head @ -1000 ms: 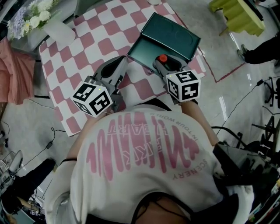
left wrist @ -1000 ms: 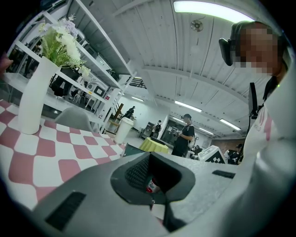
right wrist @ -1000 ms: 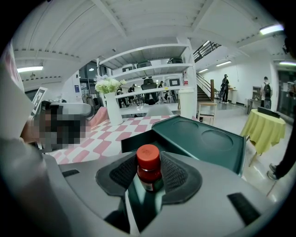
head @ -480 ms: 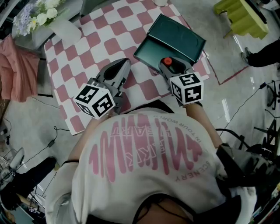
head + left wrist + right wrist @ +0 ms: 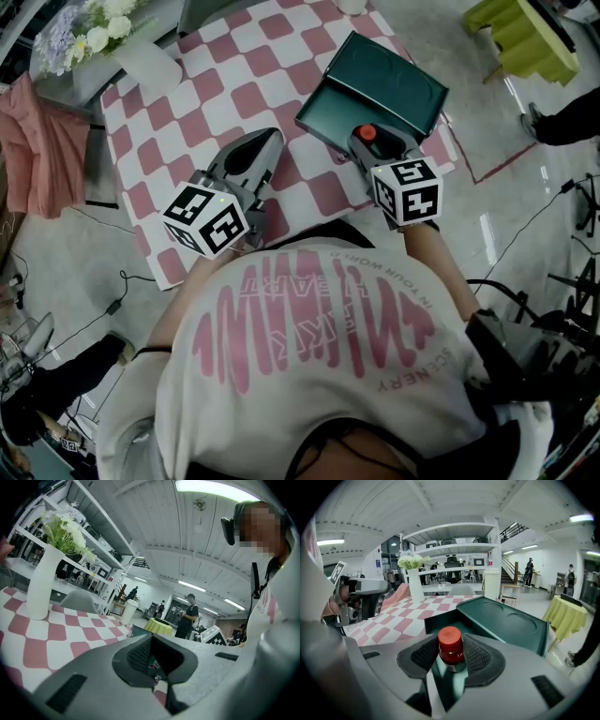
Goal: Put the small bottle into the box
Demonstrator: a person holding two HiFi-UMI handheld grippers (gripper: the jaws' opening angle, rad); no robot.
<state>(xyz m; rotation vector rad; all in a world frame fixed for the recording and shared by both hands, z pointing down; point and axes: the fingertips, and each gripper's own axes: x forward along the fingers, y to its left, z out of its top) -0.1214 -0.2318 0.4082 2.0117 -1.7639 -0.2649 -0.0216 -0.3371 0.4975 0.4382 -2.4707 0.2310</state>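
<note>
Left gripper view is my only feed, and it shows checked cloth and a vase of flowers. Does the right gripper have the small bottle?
Observer: Yes, the right gripper has its jaws shut on the small bottle, just under its red cap.
Operator: Is the box open?
Observer: Yes. The green box has its lid laid back on the far side.
Operator: How close is the bottle to it?
Observer: In the head view the bottle is at the box's near edge, not yet released.
</note>
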